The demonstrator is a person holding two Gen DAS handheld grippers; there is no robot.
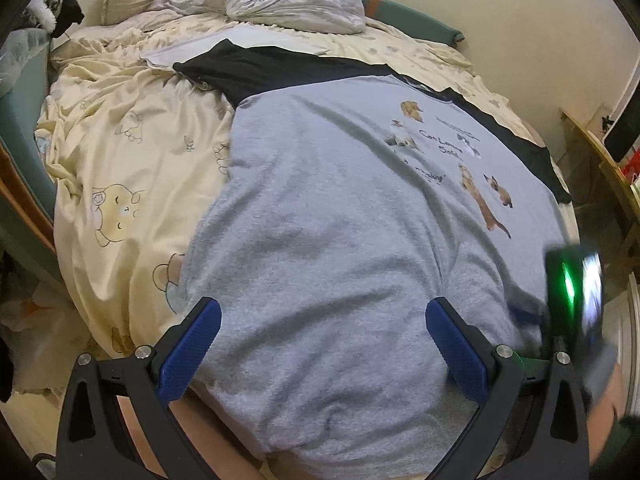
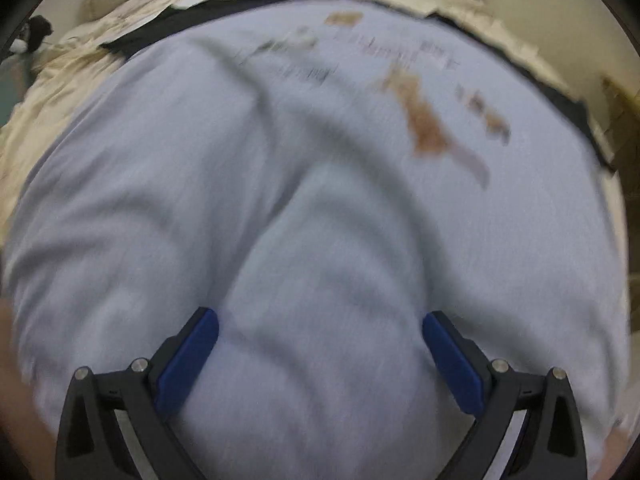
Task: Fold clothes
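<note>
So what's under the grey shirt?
The shirt lies on a cream bear-print bedsheet, which shows around its left and far edges. A folded white cloth peeks out beyond its black collar end. Whatever lies directly beneath the middle is covered.

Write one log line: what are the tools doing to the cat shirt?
left tool: open, over hem | right tool: open, over shirt | grey cat shirt: spread on bed, unfolded

On the grey T-shirt (image 1: pixel 340 208) I read dark print among the cat pictures: "Cat Lovers" with "Said..." below it in my left wrist view. A small line above and a slanted word lower down are too fine to read. In my right wrist view the print is blurred beyond reading
</note>
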